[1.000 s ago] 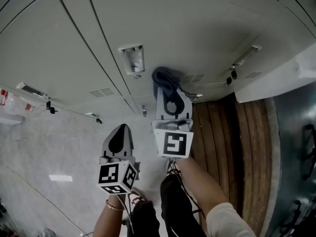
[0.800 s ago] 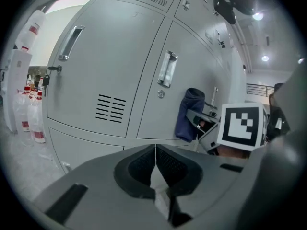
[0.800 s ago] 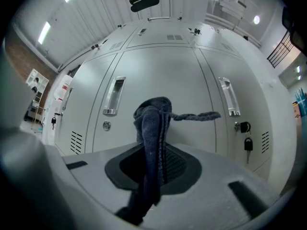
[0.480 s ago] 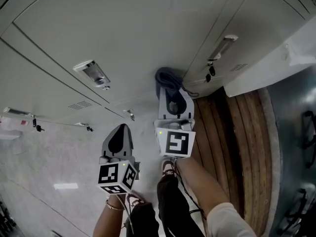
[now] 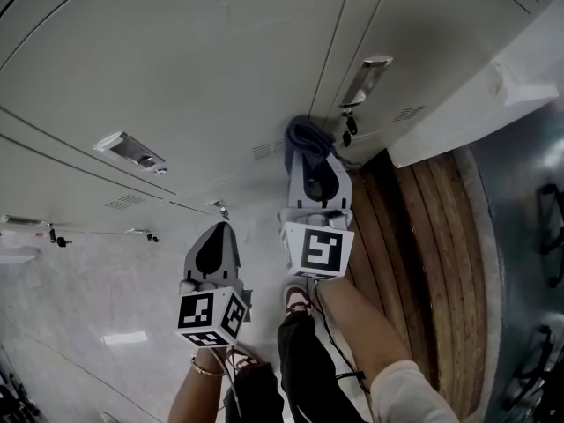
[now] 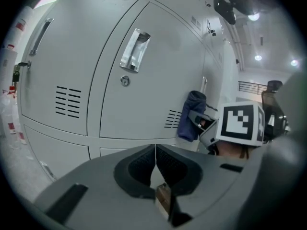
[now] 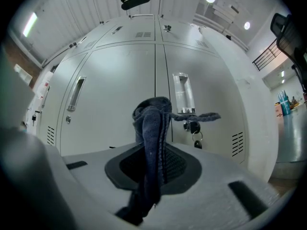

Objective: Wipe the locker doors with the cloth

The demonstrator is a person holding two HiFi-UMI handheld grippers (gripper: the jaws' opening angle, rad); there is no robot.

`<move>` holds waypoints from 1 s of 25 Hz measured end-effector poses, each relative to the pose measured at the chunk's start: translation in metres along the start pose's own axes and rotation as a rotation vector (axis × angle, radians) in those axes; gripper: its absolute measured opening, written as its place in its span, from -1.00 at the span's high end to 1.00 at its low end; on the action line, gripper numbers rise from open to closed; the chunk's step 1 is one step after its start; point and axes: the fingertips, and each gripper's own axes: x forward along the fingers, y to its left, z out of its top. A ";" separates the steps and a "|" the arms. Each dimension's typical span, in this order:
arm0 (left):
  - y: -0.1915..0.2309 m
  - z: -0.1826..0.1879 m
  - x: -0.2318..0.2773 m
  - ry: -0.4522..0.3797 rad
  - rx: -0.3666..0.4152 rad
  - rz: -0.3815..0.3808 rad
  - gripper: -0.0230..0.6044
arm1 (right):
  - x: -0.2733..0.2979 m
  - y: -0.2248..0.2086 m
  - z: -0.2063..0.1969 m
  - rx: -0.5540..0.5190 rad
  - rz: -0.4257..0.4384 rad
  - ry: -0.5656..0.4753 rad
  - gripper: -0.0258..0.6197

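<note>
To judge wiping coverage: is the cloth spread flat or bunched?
Bunched: the cloth is a narrow wad in the jaws of the right gripper.

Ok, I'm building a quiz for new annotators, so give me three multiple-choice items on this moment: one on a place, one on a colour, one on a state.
1. Where is the dark blue cloth?
A. On the floor.
B. Between the fingers of the right gripper.
C. Hanging on a door handle.

2. What colour are the metal locker doors?
A. Light grey.
B. Red.
C. Green.

3. How do the fingers of the left gripper stand?
A. Wide apart.
B. Clamped on a key.
C. Closed together, empty.

Answers:
1. B: the right gripper view shows the cloth pinched between its fingers.
2. A: every door in view is light grey.
3. C: the left gripper view shows the two pads meeting with nothing held.
</note>
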 end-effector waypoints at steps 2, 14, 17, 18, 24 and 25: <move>-0.004 0.001 0.002 0.002 0.003 -0.005 0.90 | 0.000 -0.004 0.001 0.030 -0.013 -0.013 0.75; -0.010 0.010 0.003 0.000 0.015 -0.018 0.90 | -0.011 -0.006 -0.001 0.015 0.001 0.030 0.75; -0.007 0.020 -0.007 0.000 0.017 -0.014 0.90 | -0.023 0.000 0.004 0.020 0.013 0.060 0.75; -0.005 0.026 -0.012 -0.003 0.016 -0.012 0.90 | -0.027 0.001 0.007 0.018 0.015 0.069 0.75; 0.003 0.066 -0.052 -0.020 -0.012 0.008 0.90 | -0.056 0.021 0.044 0.016 0.037 0.110 0.75; 0.005 0.073 -0.061 -0.016 -0.019 0.011 0.90 | -0.061 0.023 0.052 0.017 0.032 0.116 0.75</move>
